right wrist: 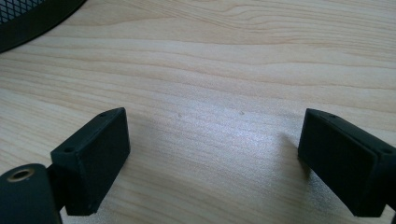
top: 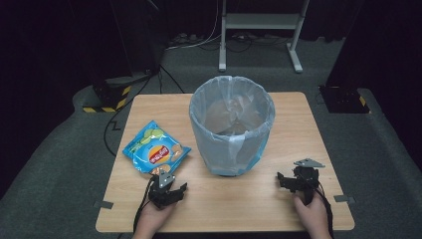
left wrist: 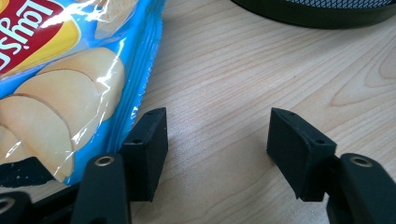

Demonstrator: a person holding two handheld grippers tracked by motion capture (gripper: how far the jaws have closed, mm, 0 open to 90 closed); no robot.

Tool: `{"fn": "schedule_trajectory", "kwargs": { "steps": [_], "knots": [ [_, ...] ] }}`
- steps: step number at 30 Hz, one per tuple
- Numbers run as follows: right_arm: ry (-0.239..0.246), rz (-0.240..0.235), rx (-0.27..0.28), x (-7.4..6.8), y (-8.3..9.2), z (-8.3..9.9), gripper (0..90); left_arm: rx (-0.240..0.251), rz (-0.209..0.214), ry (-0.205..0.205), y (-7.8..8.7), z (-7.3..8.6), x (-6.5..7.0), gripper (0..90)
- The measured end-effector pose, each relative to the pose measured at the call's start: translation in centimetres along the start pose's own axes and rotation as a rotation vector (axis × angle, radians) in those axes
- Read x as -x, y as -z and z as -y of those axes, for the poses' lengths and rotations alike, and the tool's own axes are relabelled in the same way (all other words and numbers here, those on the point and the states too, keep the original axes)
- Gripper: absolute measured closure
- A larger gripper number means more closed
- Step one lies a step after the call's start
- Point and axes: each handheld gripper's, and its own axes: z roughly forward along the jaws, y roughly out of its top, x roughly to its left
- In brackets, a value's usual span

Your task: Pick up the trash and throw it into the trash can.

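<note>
Blue crisp bag [top: 156,154] lies left of the bin [top: 232,125]; left claw [top: 168,189], agape and empty, should straddle its near edge. Right claw [top: 297,180] gapes empty too.

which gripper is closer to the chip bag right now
Left. The left gripper sits open right at the near edge of the blue chip bag, one jaw beside it in the left gripper view. The right gripper is open over bare table, beyond the lined bin.
</note>
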Motion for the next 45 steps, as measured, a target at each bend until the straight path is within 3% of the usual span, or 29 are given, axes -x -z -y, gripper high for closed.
{"fn": "schedule_trajectory", "kwargs": {
  "steps": [8,15,20,27,33,39,42,45],
  "knots": [
    [-0.021,0.02,-0.001,-0.3,0.3,0.2,9.0,-0.002,0.004,-0.002,0.1,0.0,0.1,38.5],
    [0.015,-0.024,0.0,-0.7,1.4,1.4,9.8,-0.002,0.007,-0.009,0.1,0.1,0.1,38.4],
    [0.028,-0.041,-0.001,-0.9,1.5,1.5,9.8,0.032,0.0,-0.03,0.5,0.3,0.3,39.0],
    [0.024,-0.021,0.006,-1.1,1.5,1.5,13.1,0.06,0.005,-0.054,1.1,0.7,0.6,41.5],
    [0.022,-0.02,0.01,-1.1,1.5,1.4,13.1,0.12,0.011,-0.007,2.0,1.1,0.3,46.5],
    [0.025,-0.023,0.011,-1.1,1.5,1.5,14.3,0.167,-0.055,-0.025,3.7,1.8,0.1,51.5],
    [0.026,-0.025,0.011,-1.1,1.5,1.5,14.5,0.208,-0.077,-0.013,4.4,1.7,-0.4,52.1],
    [0.027,-0.026,0.012,-1.1,1.5,1.5,14.6,0.218,-0.09,-0.004,4.7,1.4,-0.7,51.1]
  ]
}}
